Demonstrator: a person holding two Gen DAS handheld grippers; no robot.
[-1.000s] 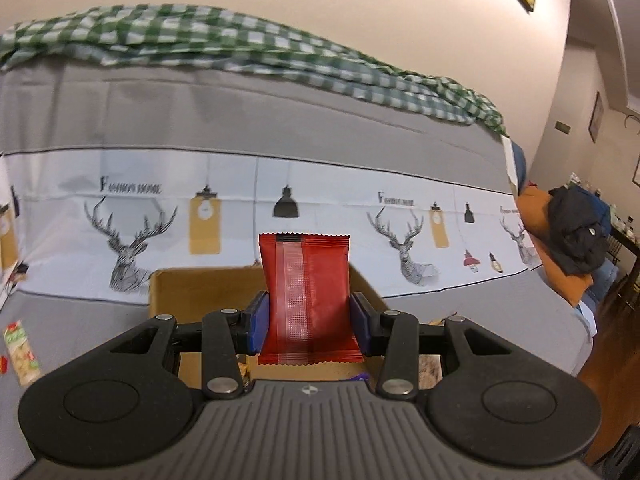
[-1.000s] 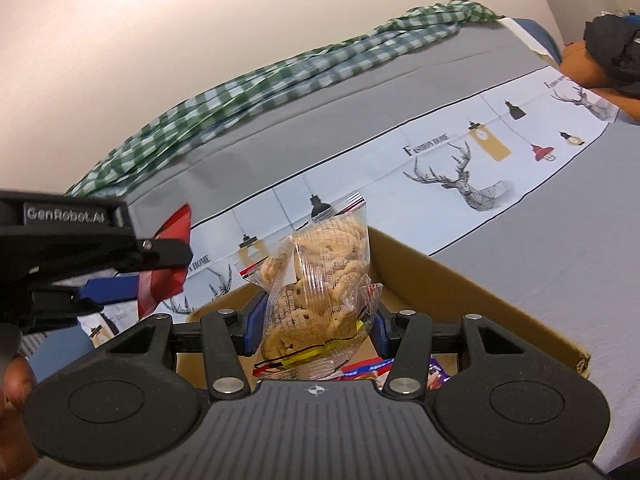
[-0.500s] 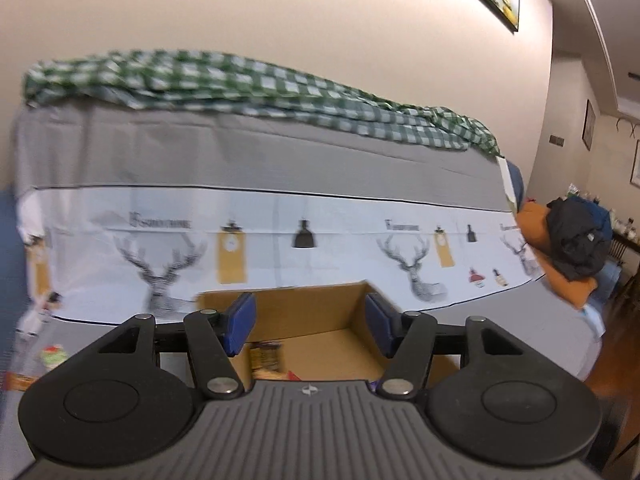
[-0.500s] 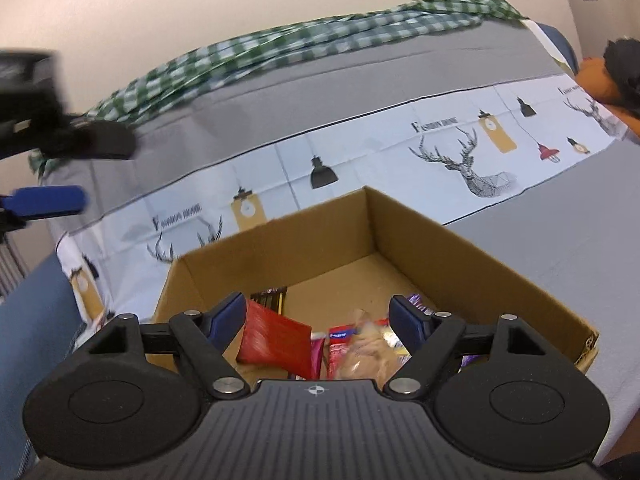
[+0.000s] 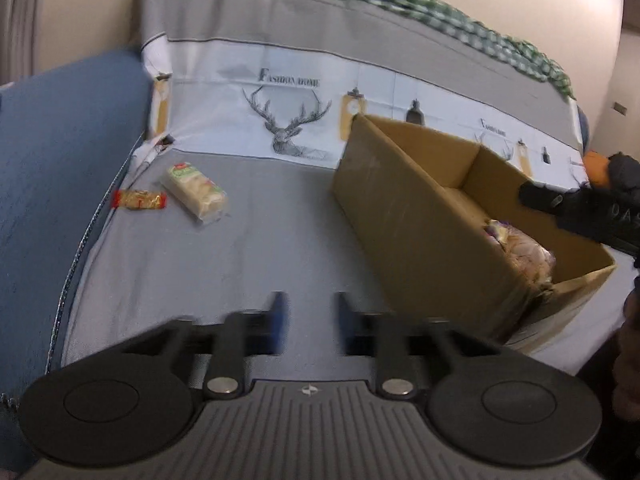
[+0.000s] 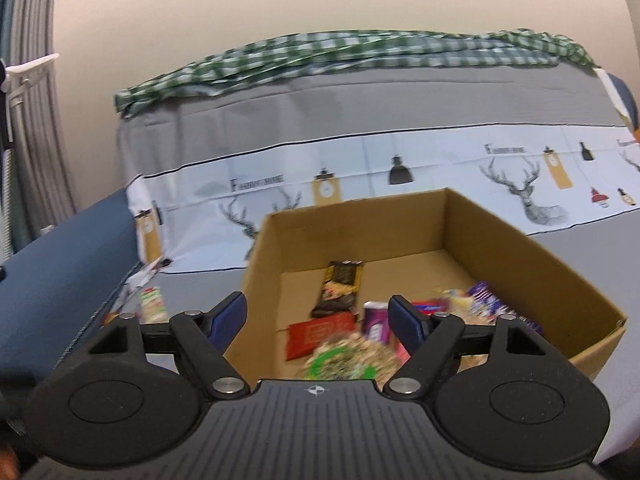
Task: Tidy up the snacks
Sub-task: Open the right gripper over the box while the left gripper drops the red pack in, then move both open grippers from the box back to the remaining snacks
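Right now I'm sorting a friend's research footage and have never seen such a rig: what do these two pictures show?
No robot: a person holds tongs in each hand, each with a camera looking forward along them. The left view shows the left tongs, shut and empty, above a grey cover where a pale cracker packet and a small red-and-yellow packet lie left of a cardboard box. The right view looks into that box over the right tongs, empty, jaws closing; a dark bar and a red packet lie inside.
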